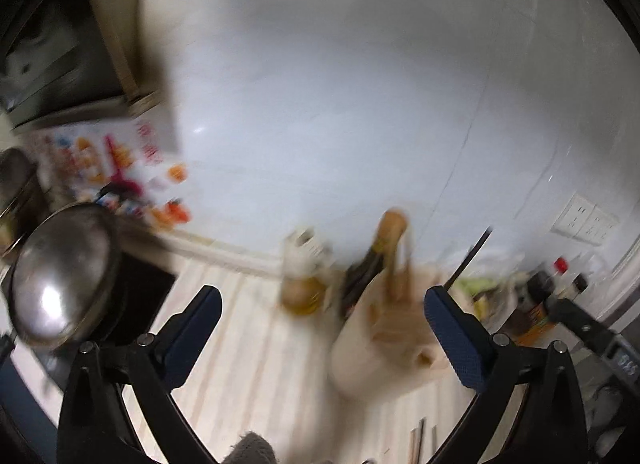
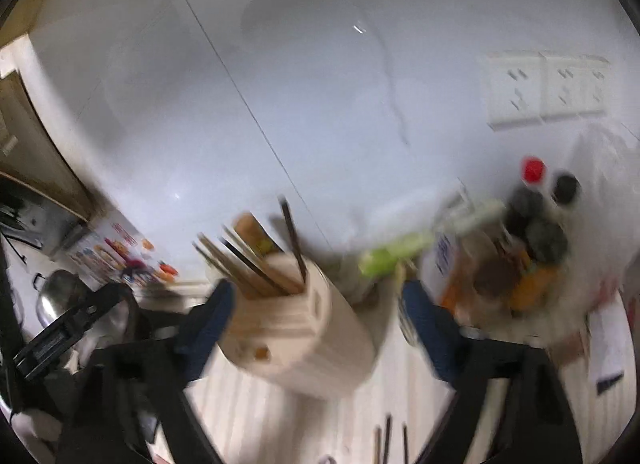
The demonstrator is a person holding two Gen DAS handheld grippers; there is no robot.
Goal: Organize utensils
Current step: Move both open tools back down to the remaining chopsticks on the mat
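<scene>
Both jaws stand spread wide and empty over a pale striped kitchen counter (image 2: 260,416); the left gripper (image 1: 322,328) hangs with only bare counter and the blurred side of the holder between its fingers, while the right gripper (image 2: 316,316) frames the holder without its pads pressing on it; the cream utensil holder (image 2: 296,340) stands upright near the white wall, a cluster of chopsticks (image 2: 256,264) fanning out of its top, dark and pale sticks mixed; a few loose chopsticks (image 2: 386,444) lie flat on the counter just in front of it, judged to be what remains to be sorted; bottles (image 2: 532,232) crowd the right, near a green-wrapped item too blurred to name; a steel pot (image 1: 60,276) sits on a dark hob to the left.
</scene>
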